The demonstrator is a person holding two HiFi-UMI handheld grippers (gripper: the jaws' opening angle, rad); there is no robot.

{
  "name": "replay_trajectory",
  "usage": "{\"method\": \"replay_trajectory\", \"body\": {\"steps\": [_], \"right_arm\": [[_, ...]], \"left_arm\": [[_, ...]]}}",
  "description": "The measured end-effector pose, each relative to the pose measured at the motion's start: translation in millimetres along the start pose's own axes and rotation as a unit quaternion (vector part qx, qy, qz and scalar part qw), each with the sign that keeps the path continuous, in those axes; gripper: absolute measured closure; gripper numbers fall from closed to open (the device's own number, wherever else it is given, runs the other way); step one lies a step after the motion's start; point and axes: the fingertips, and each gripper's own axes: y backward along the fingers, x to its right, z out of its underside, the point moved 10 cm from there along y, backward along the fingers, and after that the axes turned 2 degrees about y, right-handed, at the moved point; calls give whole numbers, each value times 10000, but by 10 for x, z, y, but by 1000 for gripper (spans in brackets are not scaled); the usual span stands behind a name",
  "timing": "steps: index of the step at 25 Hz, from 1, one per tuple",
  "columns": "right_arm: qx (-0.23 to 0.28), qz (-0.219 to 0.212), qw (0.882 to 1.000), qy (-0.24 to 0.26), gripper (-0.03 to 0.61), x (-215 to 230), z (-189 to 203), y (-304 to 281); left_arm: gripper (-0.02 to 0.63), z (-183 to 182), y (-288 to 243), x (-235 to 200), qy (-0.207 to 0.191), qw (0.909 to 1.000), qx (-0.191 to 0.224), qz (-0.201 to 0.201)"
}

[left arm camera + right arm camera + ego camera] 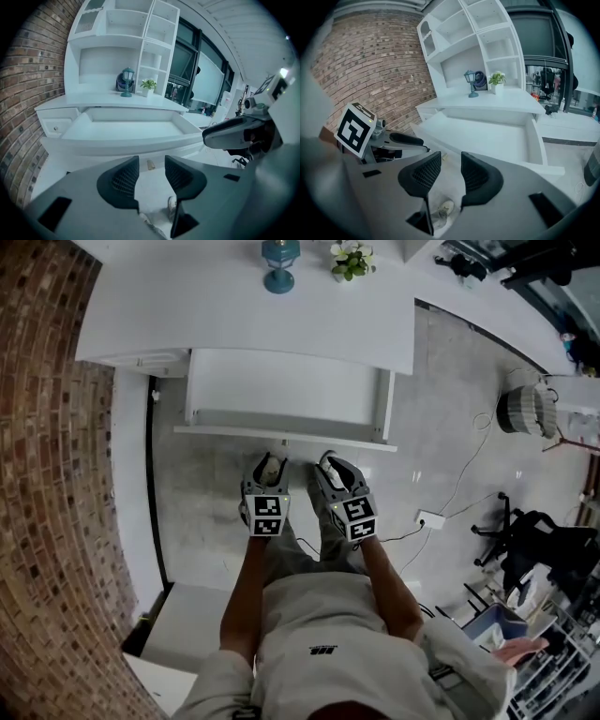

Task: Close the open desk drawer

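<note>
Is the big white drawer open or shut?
Open. The drawer sticks far out from under the desk top, and its bare white inside shows from above.

Lamp (279, 263) top cut off; drawer (281, 390) rear hidden — under desk (187, 306).

All white here, against a red-brown brick wall (42, 484).
White desk (234, 306), white drawer (281, 395), teal lantern (279, 263), green plant (352, 259); left tool (270, 461) and right tool (328, 463) grey with black-and-white square markers.
</note>
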Motion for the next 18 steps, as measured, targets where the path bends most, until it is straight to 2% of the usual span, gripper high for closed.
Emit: {"method": "replay_trajectory", "body": {"steps": [10,18], "right_arm": [[-200,16,9998,-30,448,127,289,-230],[-274,116,9994,-164,448,231,430,-340]], "left_arm": [[439,255,-420,11,26,9996,-265,-38],[448,328,-675,-11,18,9995,-317,-62]]}}
